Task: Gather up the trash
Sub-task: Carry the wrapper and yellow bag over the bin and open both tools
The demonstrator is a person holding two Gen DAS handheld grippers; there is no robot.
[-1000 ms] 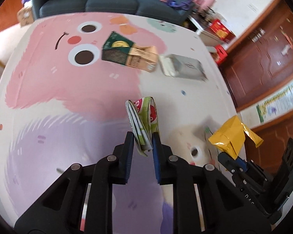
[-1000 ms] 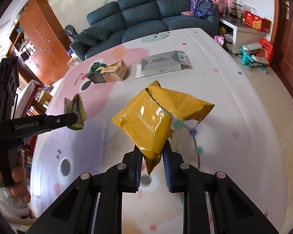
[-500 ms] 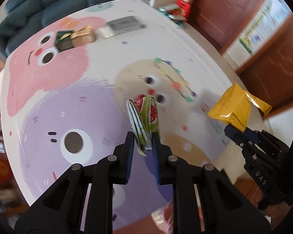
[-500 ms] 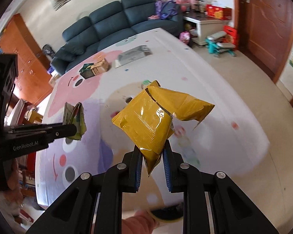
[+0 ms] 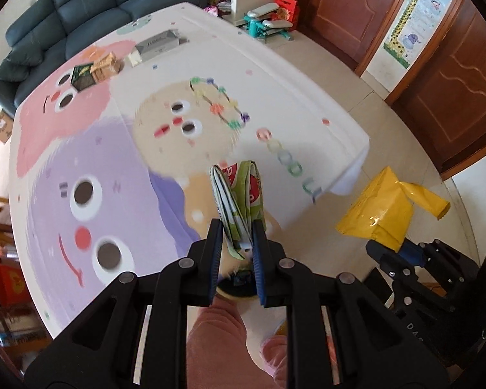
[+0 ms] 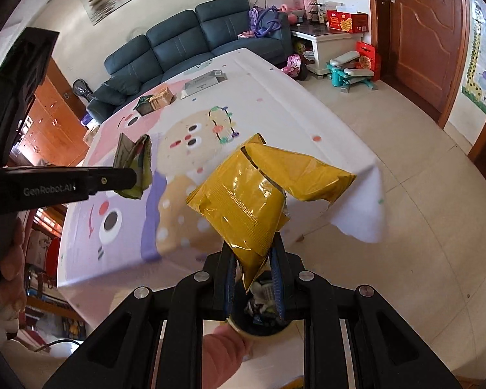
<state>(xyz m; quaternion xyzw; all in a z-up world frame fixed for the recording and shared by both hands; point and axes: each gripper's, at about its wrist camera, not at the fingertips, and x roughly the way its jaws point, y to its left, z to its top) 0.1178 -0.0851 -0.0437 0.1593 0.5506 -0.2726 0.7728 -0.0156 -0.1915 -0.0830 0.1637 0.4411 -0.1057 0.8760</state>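
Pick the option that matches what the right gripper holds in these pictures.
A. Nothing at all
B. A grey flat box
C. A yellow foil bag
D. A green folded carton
C: the right gripper is shut on the crumpled yellow foil bag, while the green folded carton sits in the left gripper.

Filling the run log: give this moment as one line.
left gripper: shut on green wrapper | right gripper: shut on yellow bag | bin: below right gripper
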